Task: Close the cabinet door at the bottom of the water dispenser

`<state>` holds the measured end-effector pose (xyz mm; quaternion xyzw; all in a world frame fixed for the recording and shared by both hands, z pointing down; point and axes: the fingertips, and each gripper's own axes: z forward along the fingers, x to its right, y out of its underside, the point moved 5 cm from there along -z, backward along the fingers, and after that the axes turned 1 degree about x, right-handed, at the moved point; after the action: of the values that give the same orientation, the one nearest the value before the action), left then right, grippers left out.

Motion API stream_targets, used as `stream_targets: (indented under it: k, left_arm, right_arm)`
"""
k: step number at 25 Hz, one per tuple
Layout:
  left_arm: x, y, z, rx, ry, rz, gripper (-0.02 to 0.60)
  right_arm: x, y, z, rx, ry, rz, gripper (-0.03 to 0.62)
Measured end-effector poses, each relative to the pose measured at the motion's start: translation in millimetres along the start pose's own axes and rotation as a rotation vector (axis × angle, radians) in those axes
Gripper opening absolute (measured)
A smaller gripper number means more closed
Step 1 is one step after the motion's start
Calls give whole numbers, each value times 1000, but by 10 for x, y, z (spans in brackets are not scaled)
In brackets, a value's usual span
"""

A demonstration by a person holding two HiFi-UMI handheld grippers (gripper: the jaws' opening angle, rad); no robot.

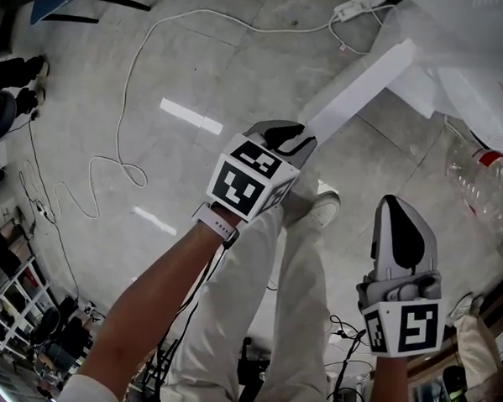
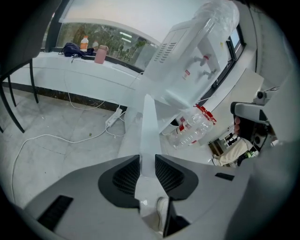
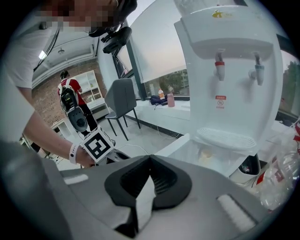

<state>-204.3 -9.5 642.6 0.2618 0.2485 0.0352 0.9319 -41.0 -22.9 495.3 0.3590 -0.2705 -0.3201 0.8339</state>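
The water dispenser (image 3: pixel 225 70) stands white and upright, its bottom cabinet open. Its white cabinet door (image 1: pixel 363 80) swings out over the floor. My left gripper (image 1: pixel 287 139) sits at the door's free edge. In the left gripper view that door (image 2: pixel 149 126) runs edge-on between the jaws, and the left gripper (image 2: pixel 147 159) stands open around it, pads on either side without pressing. My right gripper (image 1: pixel 394 208) hangs apart to the right, shut on nothing; in its own view the right gripper (image 3: pixel 150 159) has its tips together.
An empty plastic bottle (image 1: pixel 488 179) lies on the floor right of the door. A power strip (image 1: pixel 358 4) and a white cable (image 1: pixel 132 80) lie on the grey tiles. My shoe (image 1: pixel 322 210) is below the left gripper. A grey chair (image 3: pixel 119 101) stands further off.
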Motion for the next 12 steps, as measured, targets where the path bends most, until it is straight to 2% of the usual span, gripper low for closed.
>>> stream_targets:
  k: [12]
  left_arm:
    - [329,92,154,-50,35,-22,103]
  right_arm:
    - [46,33,-123,13,26,21,9]
